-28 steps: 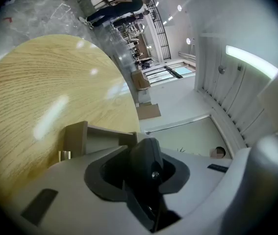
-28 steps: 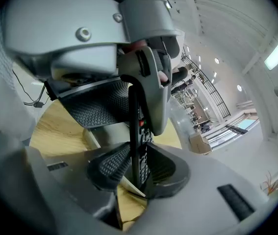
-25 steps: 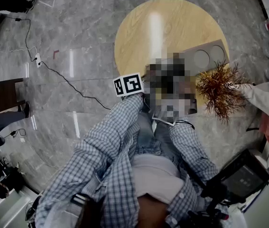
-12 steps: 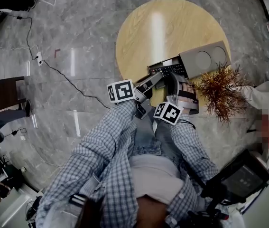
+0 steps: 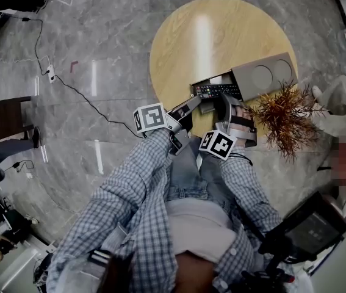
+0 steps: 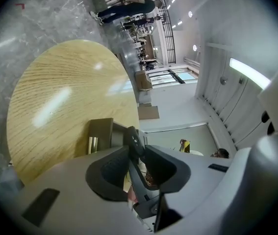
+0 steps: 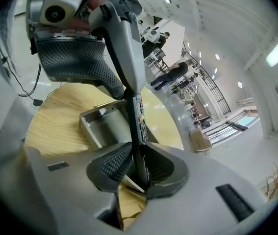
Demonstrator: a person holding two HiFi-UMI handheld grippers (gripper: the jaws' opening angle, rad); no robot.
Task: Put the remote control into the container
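Moved: the marker cube (image 5: 150, 117) on the left gripper (image 6: 135, 153) sits a shade further toward 9 o'clock than half a second back; the remote control (image 5: 216, 91) has barely shifted.
Left gripper: the jaws are closing, with one end of the remote control standing edge-on between them. I see slivers of gap at the pads, so it is not yet clenched.
Right gripper (image 7: 138, 165): clenched on the other end of the remote control, with a pad pressing each face.
Remote control: it spans between my two grippers at the container's open compartment. I cannot tell whether it rests inside or hangs just over it.
Container (image 5: 263, 75): grey, at about 4 o'clock on the round wooden table (image 5: 209, 35). The part with two round recesses lies toward 3 o'clock.
Nearby: a dried plant (image 5: 282, 118) stands at 5 o'clock off the table's edge, just beside the right gripper.
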